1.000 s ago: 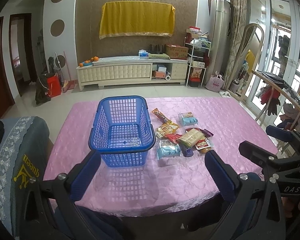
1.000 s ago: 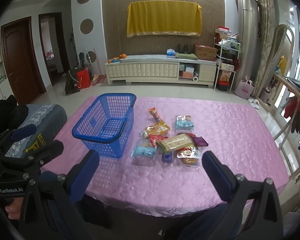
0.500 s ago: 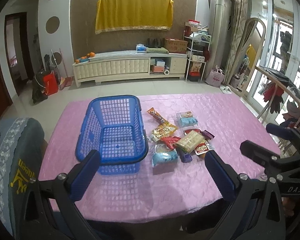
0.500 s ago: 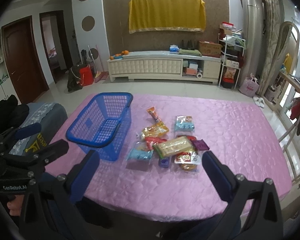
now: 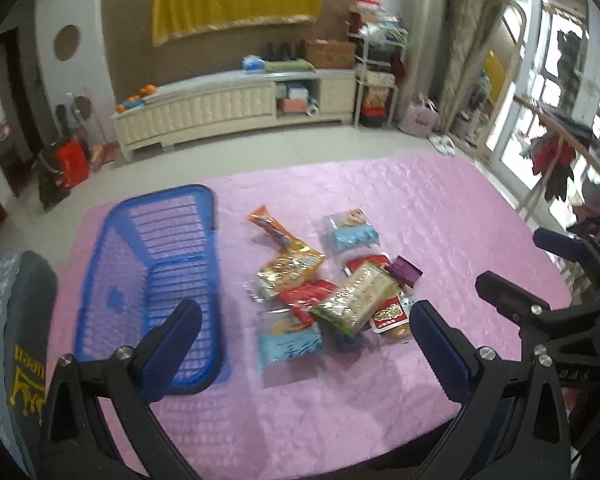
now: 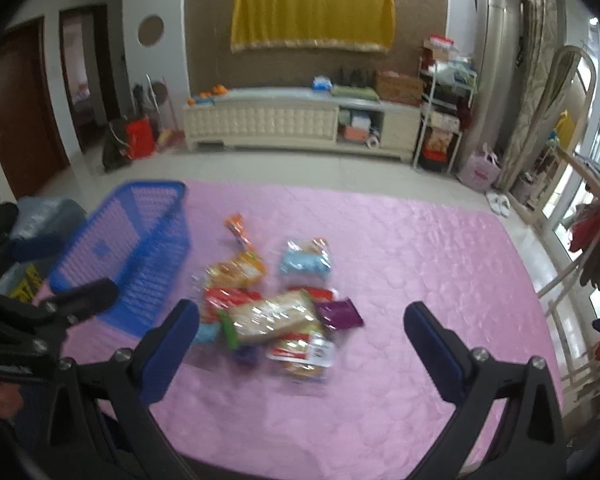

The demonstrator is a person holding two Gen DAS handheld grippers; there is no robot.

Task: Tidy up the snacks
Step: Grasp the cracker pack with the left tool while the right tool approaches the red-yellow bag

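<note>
An empty blue plastic basket (image 5: 152, 272) (image 6: 136, 248) stands on the left of the pink tablecloth (image 5: 440, 216) (image 6: 420, 256). To its right lies a heap of several wrapped snacks: a long cracker pack (image 5: 356, 296) (image 6: 272, 314), a light blue pack (image 5: 290, 342), another light blue pack (image 5: 354, 232) (image 6: 306, 260), an orange bar (image 5: 270, 224) and a small purple packet (image 5: 407, 271) (image 6: 338, 312). My left gripper (image 5: 306, 332) hangs open above the table's near side. My right gripper (image 6: 302, 328) is open too, facing the heap. Neither holds anything.
A grey chair back with yellow lettering (image 5: 12, 340) stands at the table's left. The other gripper's black frame (image 5: 540, 312) shows at the right edge of the left wrist view. Beyond the table are a cream cabinet (image 5: 236, 108), shelves (image 6: 444, 108) and a red bag (image 5: 70, 160).
Both grippers have moved forward and tilted down toward the table, so the snack heap and basket look larger and nearer. The left view has swung right. Snacks and basket have not shifted.
</note>
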